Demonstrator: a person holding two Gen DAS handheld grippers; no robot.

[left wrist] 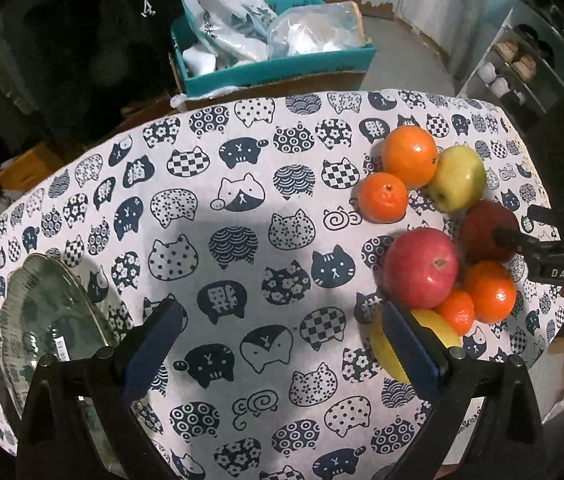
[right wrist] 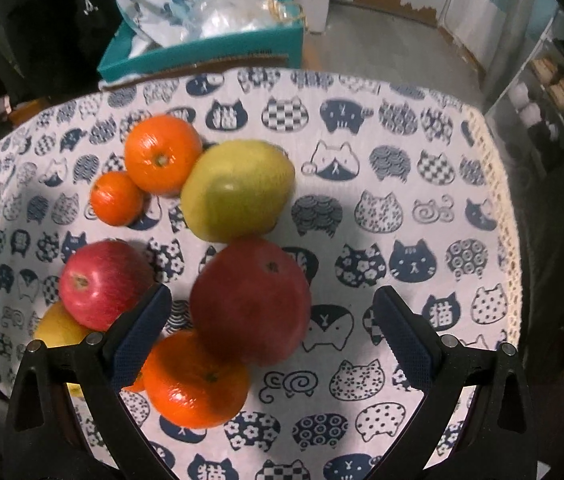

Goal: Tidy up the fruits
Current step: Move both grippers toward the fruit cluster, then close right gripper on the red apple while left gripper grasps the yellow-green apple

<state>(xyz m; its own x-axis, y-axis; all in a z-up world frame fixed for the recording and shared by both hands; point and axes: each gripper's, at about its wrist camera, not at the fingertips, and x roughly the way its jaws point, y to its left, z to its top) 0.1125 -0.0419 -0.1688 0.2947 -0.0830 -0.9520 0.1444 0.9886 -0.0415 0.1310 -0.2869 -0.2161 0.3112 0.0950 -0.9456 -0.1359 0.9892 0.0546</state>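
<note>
Right wrist view: right gripper point(right wrist: 271, 338) spread wide over dark red apple point(right wrist: 250, 304), gripping nothing. Left gripper point(left wrist: 282, 344) likewise agape, empty. Risk: a finger nudges the touching orange point(right wrist: 197, 380), rolling it off the table edge.

Nine fruits lie on the surface point(right wrist: 422, 152), grouped toward its right edge.

Oranges and mandarins, four in all: a large orange point(right wrist: 163, 154) and a small mandarin point(right wrist: 116, 198) toward the far edge, then a mid-sized orange point(right wrist: 195, 380) and another small mandarin point(left wrist: 457, 312) nearer the front edge.

Red apples, two: a bright red apple point(right wrist: 99, 284) and a bigger, duller red apple point(right wrist: 250, 304).

Green apple point(right wrist: 237, 190), one.

Yellow fruit point(left wrist: 392, 354), one, partly hidden; its kind cannot be told.

Glass plates, one: a scalloped plate point(left wrist: 47, 320) at the left edge.

Hand-held grippers, two: left hand-held gripper point(left wrist: 282, 350) and right hand-held gripper point(right wrist: 271, 342).
</note>
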